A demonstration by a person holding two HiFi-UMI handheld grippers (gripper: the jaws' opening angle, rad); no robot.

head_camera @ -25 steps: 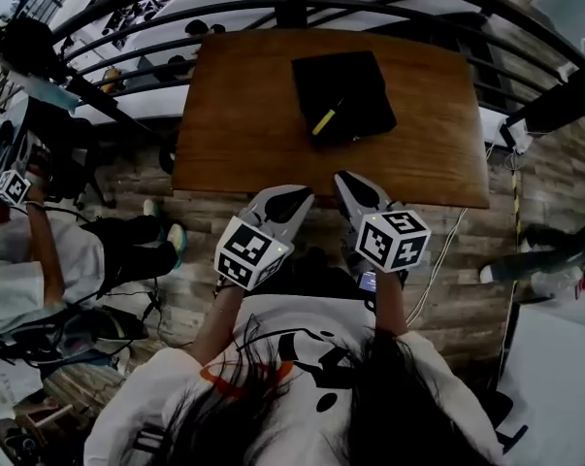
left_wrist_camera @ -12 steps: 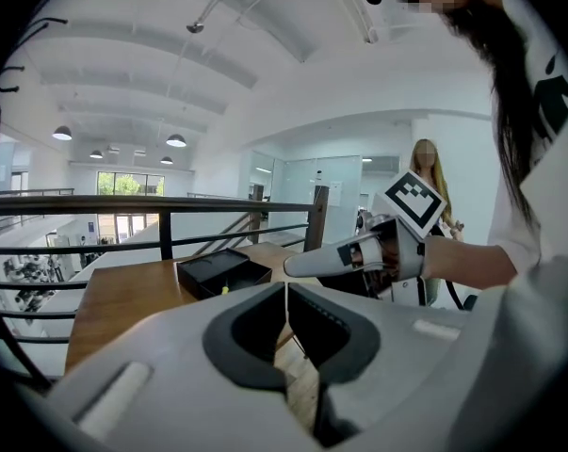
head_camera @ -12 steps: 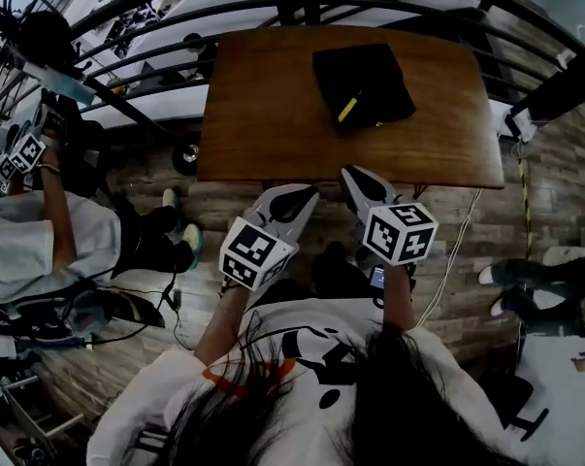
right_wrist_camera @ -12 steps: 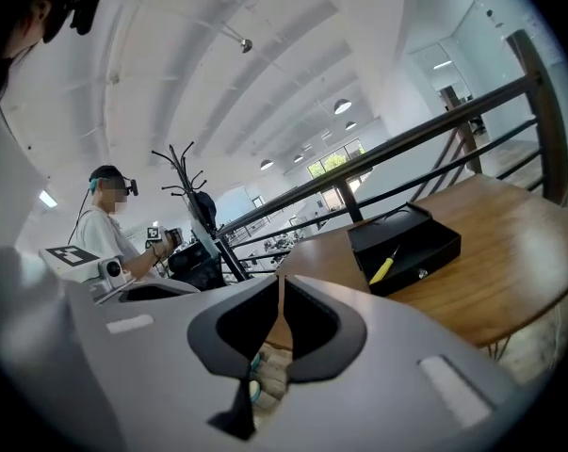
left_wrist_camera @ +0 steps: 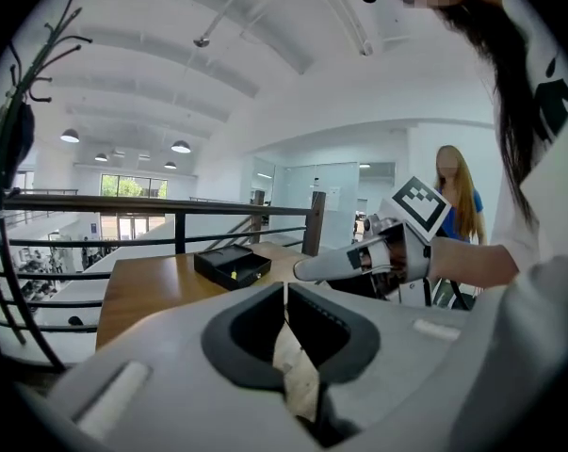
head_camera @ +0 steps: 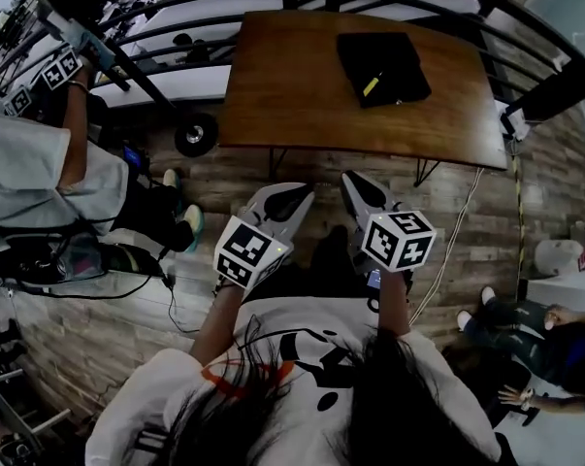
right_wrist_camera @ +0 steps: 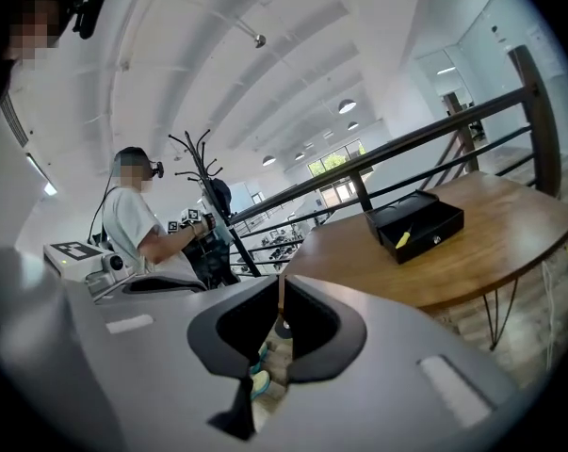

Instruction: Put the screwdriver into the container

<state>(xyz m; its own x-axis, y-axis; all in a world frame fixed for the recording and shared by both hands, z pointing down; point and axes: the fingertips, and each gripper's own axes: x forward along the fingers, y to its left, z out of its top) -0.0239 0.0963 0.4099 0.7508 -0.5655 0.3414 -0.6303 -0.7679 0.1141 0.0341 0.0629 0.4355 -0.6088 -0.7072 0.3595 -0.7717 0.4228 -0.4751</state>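
"So, what is different from a second ago?"
"The worktop (head_camera: 292, 105) sits further off in the head view now, and more plank floor (head_camera: 467, 221) shows between it and the person. It looks like a step back."
"And the screwdriver (head_camera: 372, 85)?"
"It lies inside the black container (head_camera: 399, 51) on the far part of the worktop, a yellow sliver against the dark lining. I can make out nothing else in there."
"The grippers?"
"The left gripper (head_camera: 290, 198) is clenched and so is the right gripper (head_camera: 360, 188). Both are held close to the body, well apart from the container, with nothing between the jaws. I judge the task done."
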